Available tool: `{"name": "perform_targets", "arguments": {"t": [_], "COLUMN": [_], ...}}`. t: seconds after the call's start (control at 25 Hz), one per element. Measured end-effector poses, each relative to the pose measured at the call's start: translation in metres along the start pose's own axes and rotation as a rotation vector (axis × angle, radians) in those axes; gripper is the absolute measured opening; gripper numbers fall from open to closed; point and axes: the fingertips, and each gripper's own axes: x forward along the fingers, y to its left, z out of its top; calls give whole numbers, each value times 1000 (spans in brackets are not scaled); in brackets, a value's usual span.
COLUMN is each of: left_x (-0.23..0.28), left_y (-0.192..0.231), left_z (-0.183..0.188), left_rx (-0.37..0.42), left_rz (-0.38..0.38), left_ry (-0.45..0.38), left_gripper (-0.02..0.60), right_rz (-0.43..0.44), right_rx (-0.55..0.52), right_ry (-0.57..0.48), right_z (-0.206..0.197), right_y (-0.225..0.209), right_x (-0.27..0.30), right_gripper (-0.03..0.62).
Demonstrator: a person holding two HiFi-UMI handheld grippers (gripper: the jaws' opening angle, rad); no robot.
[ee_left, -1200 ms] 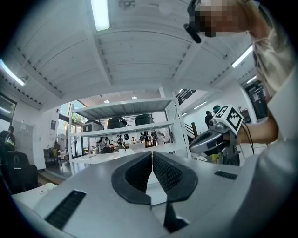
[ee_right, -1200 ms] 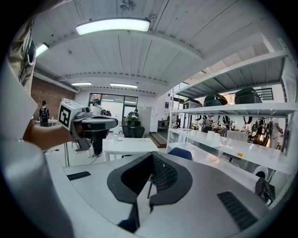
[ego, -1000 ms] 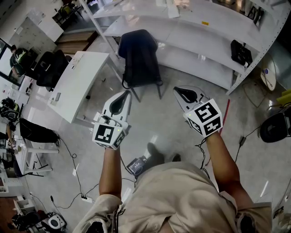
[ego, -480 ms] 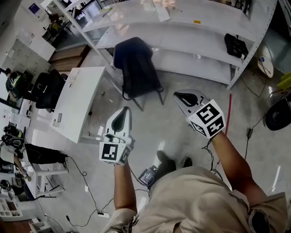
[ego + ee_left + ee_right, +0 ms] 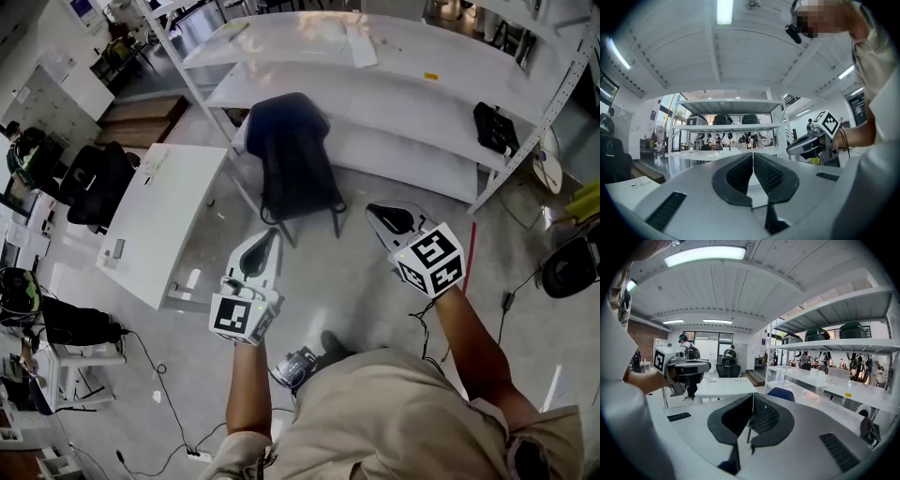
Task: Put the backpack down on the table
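**Head view.** You stand on a grey floor [image 5: 375,281] facing a long white shelf unit [image 5: 375,94], with one gripper in each hand held out in front of your chest. The left gripper [image 5: 272,236] and the right gripper [image 5: 372,209] are well apart, and both point toward the shelves.

**The task's thing.** As far as the head view lets you tell, the backpack [image 5: 292,150] is the dark blue bulk on a chair [image 5: 334,214] just in front of the lower shelf. It lies ahead of both grippers, between the lines they point along, and neither gripper touches it. The view does not settle where the bag ends and the chair's own seat begins.

**The table.** The white table [image 5: 159,220] stands to your left of the chair, with its near corner beside the chair legs. The backpack is not on it.

**Left gripper view.** The two black ribbed pads meet along a thin seam and nothing is between them. The shelves lie straight ahead, and your right gripper shows at the right edge.

**Right gripper view.** Its jaws are likewise pressed together and hold nothing. The blue of the chair shows just above and beyond the pads.

**Also shown.** A small black bag [image 5: 494,127] lies on the lower shelf toward its right end, and cables [image 5: 150,356] trail across the floor at your left.
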Motion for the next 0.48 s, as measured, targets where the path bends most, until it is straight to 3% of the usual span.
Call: {"name": "perform_targets", "arguments": {"t": [0.48], "left_x": [21], "left_y": [81], "left_z": [4], "left_rx": [-9], "left_rz": [-97], "left_ry": [-20], "left_gripper": [18], "right_rz": [-71], "right_rx": [-2], "right_ry": [4], "right_z": [38], "right_y": [-2], "right_x": [74], "right_gripper": [26]}}
